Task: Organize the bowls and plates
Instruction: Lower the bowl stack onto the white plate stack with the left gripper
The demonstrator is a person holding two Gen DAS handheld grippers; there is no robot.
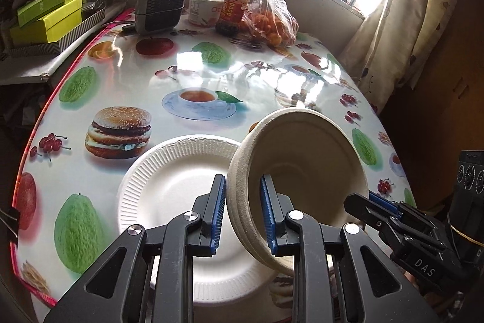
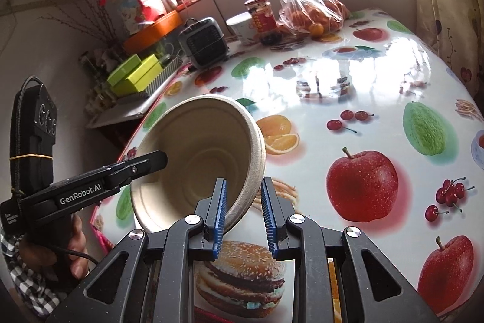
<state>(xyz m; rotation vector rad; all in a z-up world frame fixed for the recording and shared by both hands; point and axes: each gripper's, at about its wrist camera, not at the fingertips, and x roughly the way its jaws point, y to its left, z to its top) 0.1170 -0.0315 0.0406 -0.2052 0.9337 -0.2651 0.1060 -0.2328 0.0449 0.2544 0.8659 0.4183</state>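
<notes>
A beige, round, moulded-fibre bowl (image 1: pixel 298 171) hangs tilted on its side above the table, its matt hollow with faint concentric rings facing the cameras and its thick rim stepped. The left gripper (image 1: pixel 243 212) clamps that rim, one blue-padded finger outside the wall and one inside. In the right wrist view the right gripper (image 2: pixel 243 209) straddles the opposite edge of the bowl (image 2: pixel 199 159), its left pad against the inner wall while the right pad stands apart from the rim, so the jaws look parted and not pinching. Only the left wrist view shows the white, round, ribbed-rim paper plate (image 1: pixel 169 189) lying flat on the glossy fruit-and-burger-printed tablecloth (image 1: pixel 127 87), at nine o'clock from the bowl and partly under it; the bowl's lower edge hangs over the plate. Only the right view shows the person's hand (image 2: pixel 75 244) on the left gripper's handle at eight o'clock. Toward twelve o'clock, at the table's far end, stand a grey portable fan heater (image 1: pixel 159 5), a white lidded tub (image 1: pixel 205 6), a red-labelled jar (image 1: pixel 236 8), and a crinkled clear plastic bag (image 1: pixel 266 5) holding small oranges.
</notes>
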